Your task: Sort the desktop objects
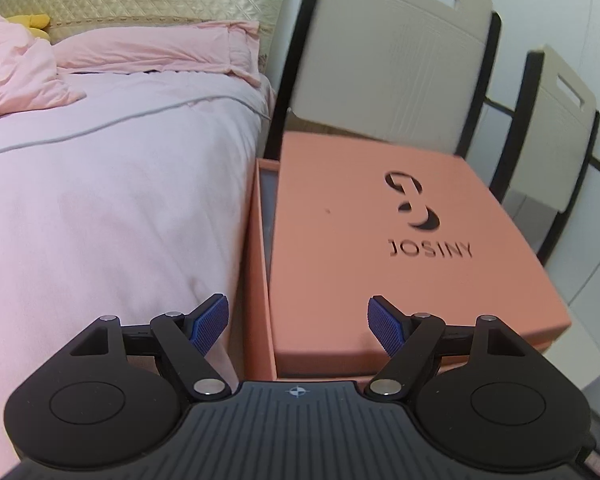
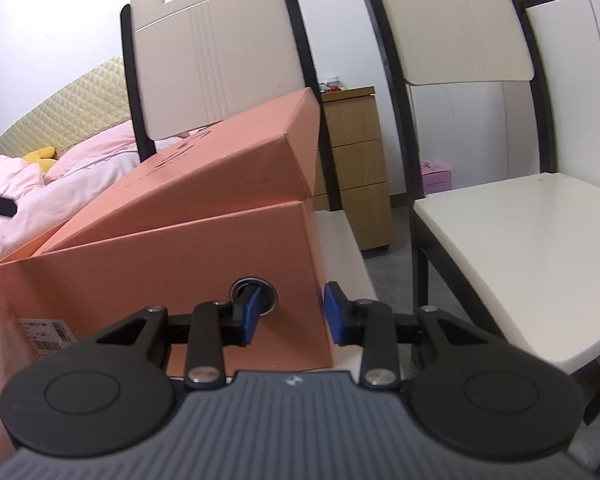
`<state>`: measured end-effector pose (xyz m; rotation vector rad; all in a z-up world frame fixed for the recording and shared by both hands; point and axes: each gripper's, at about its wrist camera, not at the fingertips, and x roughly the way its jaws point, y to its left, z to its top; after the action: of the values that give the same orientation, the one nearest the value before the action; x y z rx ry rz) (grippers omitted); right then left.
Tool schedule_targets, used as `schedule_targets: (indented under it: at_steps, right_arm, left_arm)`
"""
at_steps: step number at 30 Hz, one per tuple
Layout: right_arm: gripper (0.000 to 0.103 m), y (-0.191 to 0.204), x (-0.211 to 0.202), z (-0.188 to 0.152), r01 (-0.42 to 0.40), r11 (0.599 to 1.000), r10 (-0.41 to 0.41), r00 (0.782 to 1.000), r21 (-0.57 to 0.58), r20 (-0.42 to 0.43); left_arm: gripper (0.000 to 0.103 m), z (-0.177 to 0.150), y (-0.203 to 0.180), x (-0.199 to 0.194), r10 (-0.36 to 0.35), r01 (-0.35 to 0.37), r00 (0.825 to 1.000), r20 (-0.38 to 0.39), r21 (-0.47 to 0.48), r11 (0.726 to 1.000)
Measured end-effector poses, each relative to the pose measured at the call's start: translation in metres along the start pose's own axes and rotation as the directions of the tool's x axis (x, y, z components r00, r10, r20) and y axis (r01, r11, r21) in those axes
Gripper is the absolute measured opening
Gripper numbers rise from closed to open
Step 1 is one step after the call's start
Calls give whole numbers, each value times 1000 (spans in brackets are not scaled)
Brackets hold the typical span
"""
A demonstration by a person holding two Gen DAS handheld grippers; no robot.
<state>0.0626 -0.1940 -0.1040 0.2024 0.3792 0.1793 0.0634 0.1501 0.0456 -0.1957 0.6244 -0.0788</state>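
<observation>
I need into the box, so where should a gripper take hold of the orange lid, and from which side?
Grip the orange cardboard lid by its raised edge on the chair-back side, coming from the right. It sits tilted on the orange box, leaving that edge lifted and free. The right gripper is nearest.

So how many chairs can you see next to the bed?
2. One chair stands beside the bed with the orange box on its seat; the other chair is to its right, seat bare. More could be out of frame.
</observation>
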Motion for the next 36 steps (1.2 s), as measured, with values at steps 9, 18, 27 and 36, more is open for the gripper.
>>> schedule_targets:
  at_steps: [9, 18, 27, 36]
  right_arm:
    - [38, -20, -11, 6, -102, 992, 104, 994, 77, -22]
    - [86, -20, -16, 30, -267, 964, 266, 964, 20, 31]
    - [91, -20, 8, 45, -325, 945, 323, 944, -28, -65]
    - [96, -6, 18, 42, -329, 929, 312, 942, -171, -120]
  left_arm:
    - [83, -26, -19, 4, 0, 3, 999, -38, 77, 997]
    - [86, -34, -22, -1, 33, -29, 999, -37, 113, 993]
    - [95, -56, -38, 13, 77, -80, 997, 21, 267, 960]
    - [101, -52, -38, 20, 16, -6, 999, -34, 270, 963]
